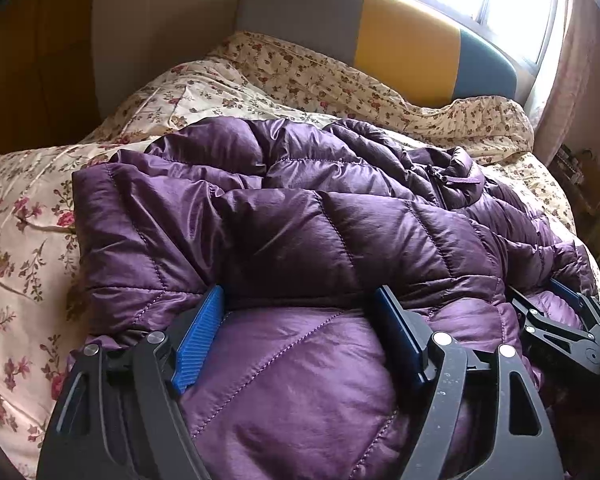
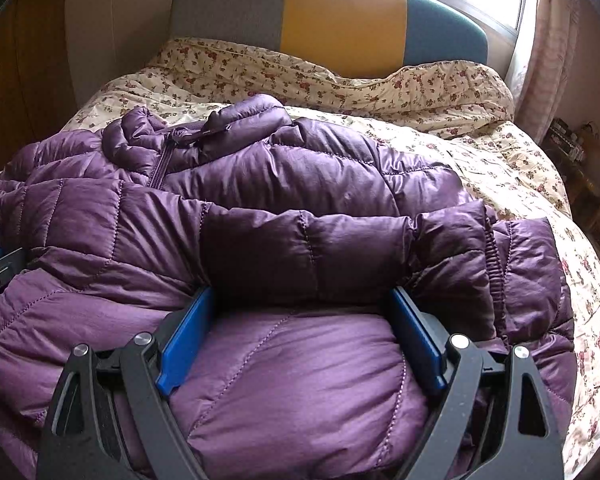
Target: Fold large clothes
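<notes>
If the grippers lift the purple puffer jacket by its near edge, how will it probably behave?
The purple puffer jacket would probably sag, since its quilted panels already slump in soft folds. Its shiny fabric looks slippery, so it may slide between the blue pads. It seems light yet springy, likely puffing open after folding.

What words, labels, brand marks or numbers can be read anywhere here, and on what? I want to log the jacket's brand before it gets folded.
None can be read.
purple puffer jacket: no logo, tag or print shows, only stitching and a zipper.
floral bedding: flower pattern only, no text.
headboard: plain colour panels.
cluttered shelf at the right edge: too small and blurred to read.
</notes>
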{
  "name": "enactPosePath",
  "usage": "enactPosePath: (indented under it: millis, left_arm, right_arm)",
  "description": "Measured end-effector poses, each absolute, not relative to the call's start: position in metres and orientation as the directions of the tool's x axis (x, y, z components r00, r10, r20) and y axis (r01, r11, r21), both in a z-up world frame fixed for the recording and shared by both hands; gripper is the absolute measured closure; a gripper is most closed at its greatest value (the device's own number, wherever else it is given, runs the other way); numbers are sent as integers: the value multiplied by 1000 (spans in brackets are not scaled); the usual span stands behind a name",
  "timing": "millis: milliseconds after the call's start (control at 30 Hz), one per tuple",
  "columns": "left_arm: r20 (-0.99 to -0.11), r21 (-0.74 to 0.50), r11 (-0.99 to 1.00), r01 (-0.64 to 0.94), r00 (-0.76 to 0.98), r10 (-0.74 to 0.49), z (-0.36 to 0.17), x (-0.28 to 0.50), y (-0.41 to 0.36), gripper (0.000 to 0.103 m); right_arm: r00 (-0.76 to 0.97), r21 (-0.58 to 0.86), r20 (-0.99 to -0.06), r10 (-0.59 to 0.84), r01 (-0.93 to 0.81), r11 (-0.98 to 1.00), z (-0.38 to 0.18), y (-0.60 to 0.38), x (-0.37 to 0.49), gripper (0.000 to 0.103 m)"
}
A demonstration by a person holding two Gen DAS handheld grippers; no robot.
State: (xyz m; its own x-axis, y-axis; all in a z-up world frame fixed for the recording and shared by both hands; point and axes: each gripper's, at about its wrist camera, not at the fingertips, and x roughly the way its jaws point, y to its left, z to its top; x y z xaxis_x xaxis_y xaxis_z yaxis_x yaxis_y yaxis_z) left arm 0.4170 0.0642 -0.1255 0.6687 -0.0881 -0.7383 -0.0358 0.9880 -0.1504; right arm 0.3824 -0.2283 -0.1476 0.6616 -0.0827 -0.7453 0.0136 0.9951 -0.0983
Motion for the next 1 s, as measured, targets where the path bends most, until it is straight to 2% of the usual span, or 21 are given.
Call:
enactPosePath:
  millis: [233, 367, 600, 833, 1000]
  left_arm:
    - [-743, -154, 987, -42, 663, -88, -119, 418, 66, 26]
    - [-750, -154, 987, -43, 656, -88, -103, 393, 73, 26]
    - [-741, -224, 973, -58, 659, -131, -86, 322, 98, 26]
    - [-758, -249, 967, -55, 633, -159, -86, 241, 117, 26]
    - [-775, -258, 965, -52, 608, -174, -90, 183, 127, 26]
  right_arm:
    - [648, -107, -756, -93, 19, 994, -143, -230, 384, 13]
    - [619, -113, -782, -73, -25, 993, -124, -236, 380, 2]
    - [550, -4, -834, 36, -72, 997, -99, -269, 324, 2]
    - [432, 72, -896, 109, -101, 992, -105, -311, 240, 3]
    - [357, 117, -923, 145, -100, 988, -111, -337, 176, 7]
